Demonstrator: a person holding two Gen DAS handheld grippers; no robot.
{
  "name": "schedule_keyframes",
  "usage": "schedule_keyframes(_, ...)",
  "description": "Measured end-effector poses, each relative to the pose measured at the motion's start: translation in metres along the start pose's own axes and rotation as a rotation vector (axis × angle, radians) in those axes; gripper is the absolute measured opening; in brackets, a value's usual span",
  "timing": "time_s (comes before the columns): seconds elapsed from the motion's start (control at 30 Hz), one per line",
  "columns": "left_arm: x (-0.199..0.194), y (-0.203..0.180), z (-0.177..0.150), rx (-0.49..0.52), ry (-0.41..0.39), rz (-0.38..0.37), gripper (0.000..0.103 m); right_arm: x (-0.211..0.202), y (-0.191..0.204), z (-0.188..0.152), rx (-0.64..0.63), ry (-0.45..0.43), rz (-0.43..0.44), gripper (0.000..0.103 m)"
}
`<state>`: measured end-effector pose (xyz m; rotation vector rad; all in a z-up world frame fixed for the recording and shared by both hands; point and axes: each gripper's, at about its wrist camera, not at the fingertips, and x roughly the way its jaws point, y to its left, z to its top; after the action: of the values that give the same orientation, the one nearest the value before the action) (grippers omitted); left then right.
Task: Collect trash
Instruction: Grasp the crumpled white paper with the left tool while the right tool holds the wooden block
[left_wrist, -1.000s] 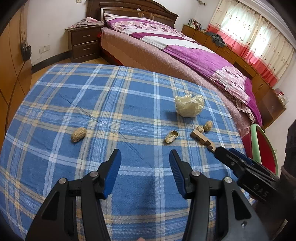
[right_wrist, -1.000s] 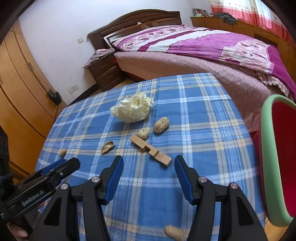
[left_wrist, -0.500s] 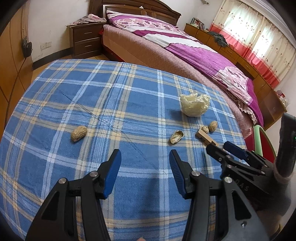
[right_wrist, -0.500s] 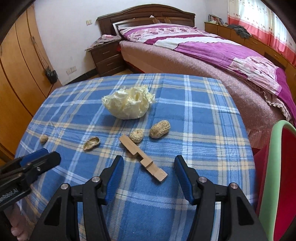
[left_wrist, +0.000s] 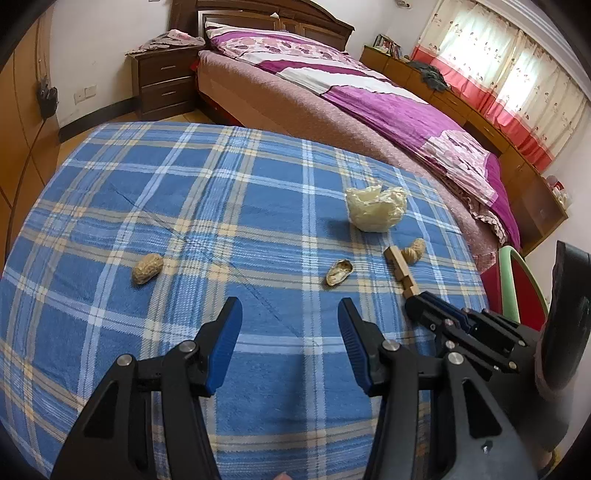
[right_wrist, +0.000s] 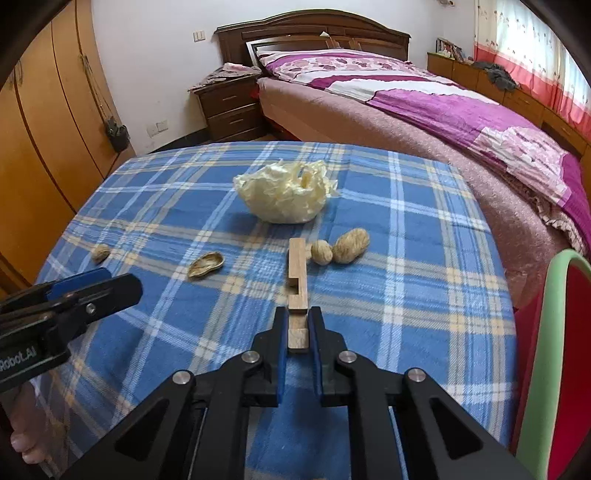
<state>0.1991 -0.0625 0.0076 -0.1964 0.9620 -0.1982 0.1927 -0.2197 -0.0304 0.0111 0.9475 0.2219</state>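
While clamped on the near end of the wooden stick (right_wrist: 297, 284), held the right gripper (right_wrist: 297, 332) low over the blue plaid tabletop (right_wrist: 406, 295), jaws pressed shut against both sides of the wood, far end of the stick reaching toward 2 peanuts (right_wrist: 341, 248) just beside it. Kept the left gripper (left_wrist: 290, 345) hovering apart, jaws open and empty, above bare cloth. Left still to collect: a crumpled paper wad (right_wrist: 286, 195) farther back, a half shell (right_wrist: 205, 264) near the stick, and 1 lone peanut (left_wrist: 147, 268) well off to the left. Judged as the pick-up step for the first piece of trash, grip made but lift not yet done. Called next for raising the stick clear without sweeping the 2 peanuts, then carrying it rightward to the red bin with the green rim (right_wrist: 543, 332) at the tabletop's edge and releasing above it.
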Motion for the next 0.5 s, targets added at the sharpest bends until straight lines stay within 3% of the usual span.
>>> schedule_keyframes(0.27,-0.006,-0.014,0.008,0.043,-0.016,-0.02,0.054,-0.03,-0.011,-0.008,0.092,-0.057,0.085,0.013)
schedule_keyframes(0.5,-0.003,-0.036,0.022,0.111,-0.014,-0.031,0.057,-0.064,-0.036,-0.008,0.209,-0.135,0.096,0.012)
